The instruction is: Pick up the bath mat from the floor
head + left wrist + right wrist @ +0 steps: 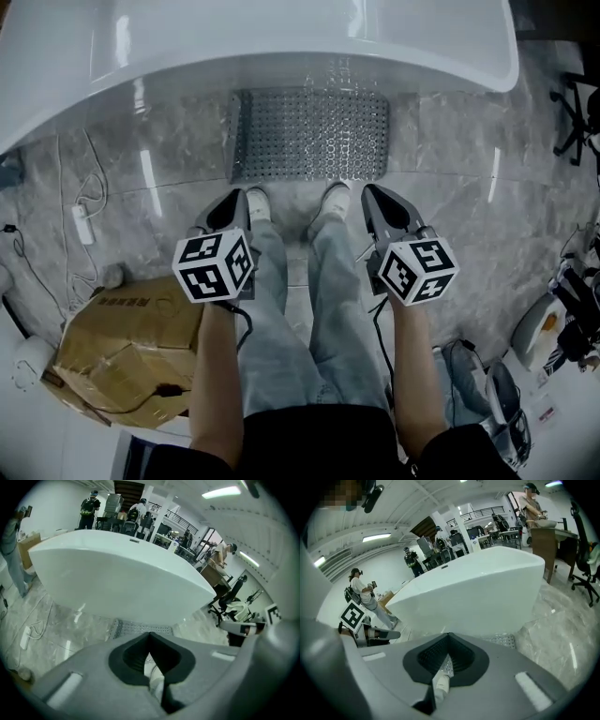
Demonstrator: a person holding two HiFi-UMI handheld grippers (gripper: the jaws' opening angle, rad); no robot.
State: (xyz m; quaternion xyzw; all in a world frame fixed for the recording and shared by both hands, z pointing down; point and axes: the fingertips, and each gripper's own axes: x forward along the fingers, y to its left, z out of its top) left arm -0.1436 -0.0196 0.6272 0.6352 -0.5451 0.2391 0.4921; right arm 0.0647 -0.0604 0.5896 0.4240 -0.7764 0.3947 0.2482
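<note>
Head view: the bath mat (309, 134) lies flat on the marble floor (450, 187), its far edge against the bathtub (281, 37), just ahead of the person's 2 shoes (256, 202). The left gripper (234, 199) and right gripper (373, 194) flank the legs, both angled down toward the mat's near edge, probably to line up a 2-handed lift.

Left gripper view: the jaws are pressed together with nothing held. The mat shows beyond the tips, below the tub.

Right gripper view: the jaws are likewise closed and empty, so both grippers must open before gripping.
</note>
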